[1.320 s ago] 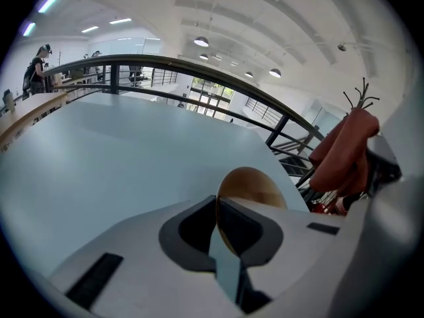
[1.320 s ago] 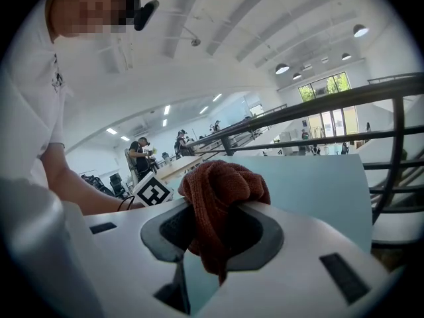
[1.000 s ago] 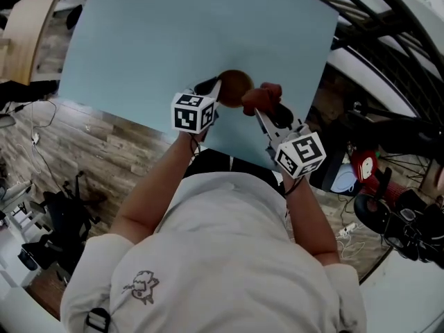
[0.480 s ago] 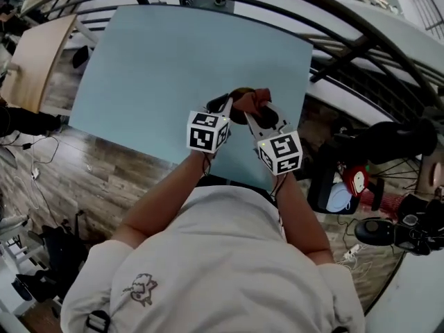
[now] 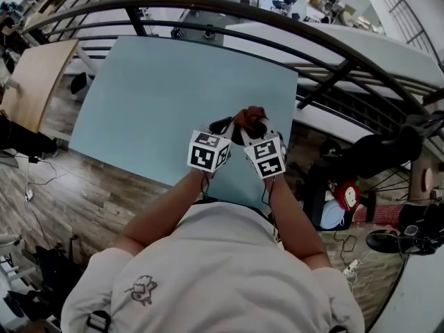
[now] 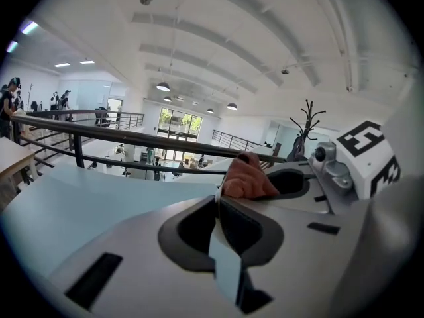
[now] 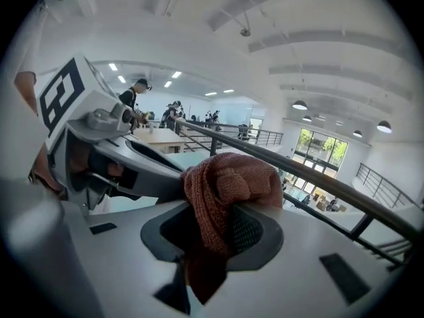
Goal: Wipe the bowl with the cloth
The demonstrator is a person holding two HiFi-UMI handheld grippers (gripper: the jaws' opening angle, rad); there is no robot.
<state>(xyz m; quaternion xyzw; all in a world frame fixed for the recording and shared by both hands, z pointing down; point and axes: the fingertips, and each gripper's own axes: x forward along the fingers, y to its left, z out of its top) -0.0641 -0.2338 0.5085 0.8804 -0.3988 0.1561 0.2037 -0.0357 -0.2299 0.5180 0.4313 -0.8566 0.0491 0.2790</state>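
We are holding the rust-red cloth (image 7: 225, 184) in the right gripper (image 5: 254, 125). Its fingers are clamping a fold, and the rest is bunching over the upper finger and hanging down through the gap between them. The cloth is riding in the air, right against the tip of the left gripper (image 6: 216, 196). The left fingers are sitting almost together, leaving only a thin slit. A pale line is showing in that slit, and we cannot tell what it is.

We are not managing to pick out the bowl for certain in any view. A darker brown curve is showing on top of the cloth lump in the left gripper view, and we cannot tell whether that is its rim.

The two grippers are meeting tip to tip, with their marker cubes (image 5: 208, 151) side by side just ahead of our chest. In the head view they are showing against the near right part of the pale blue table (image 5: 152, 89), close to its near edge and its right edge. The tabletop is spreading wide to the left and ahead of them.

Beyond the far edge a dark railing (image 5: 229, 9) is curving across. Past the right edge, more rails and a tangle of gear and cables (image 5: 361, 214) are crowding in. The wood floor (image 5: 90, 186) is running along the near left side.
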